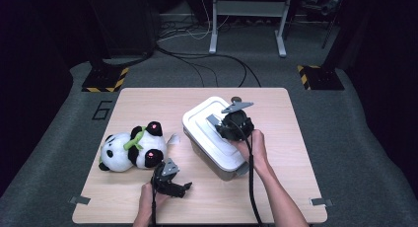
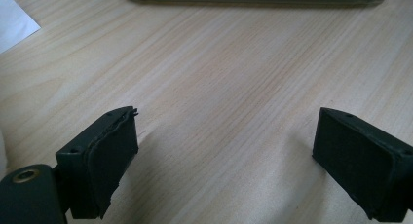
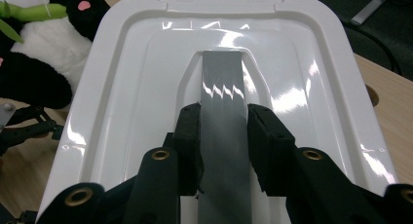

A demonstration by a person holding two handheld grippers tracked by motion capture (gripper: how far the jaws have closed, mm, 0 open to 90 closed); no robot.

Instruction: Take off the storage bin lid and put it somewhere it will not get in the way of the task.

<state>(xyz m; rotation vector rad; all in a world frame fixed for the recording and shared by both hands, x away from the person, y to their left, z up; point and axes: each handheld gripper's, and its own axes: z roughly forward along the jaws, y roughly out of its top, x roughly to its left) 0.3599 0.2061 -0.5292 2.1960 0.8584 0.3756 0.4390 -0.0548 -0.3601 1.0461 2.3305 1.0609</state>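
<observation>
On box lid our right claw clamps grey handle for lifting; left claw waits apart over desk.

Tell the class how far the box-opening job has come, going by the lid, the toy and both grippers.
Done: the right gripper has its fingers closed on the grey handle of the white lid.
In hand: the lid sits flat on the box, unlifted.
Left: the panda lies on the table, and the left gripper waits open above bare wood.
</observation>
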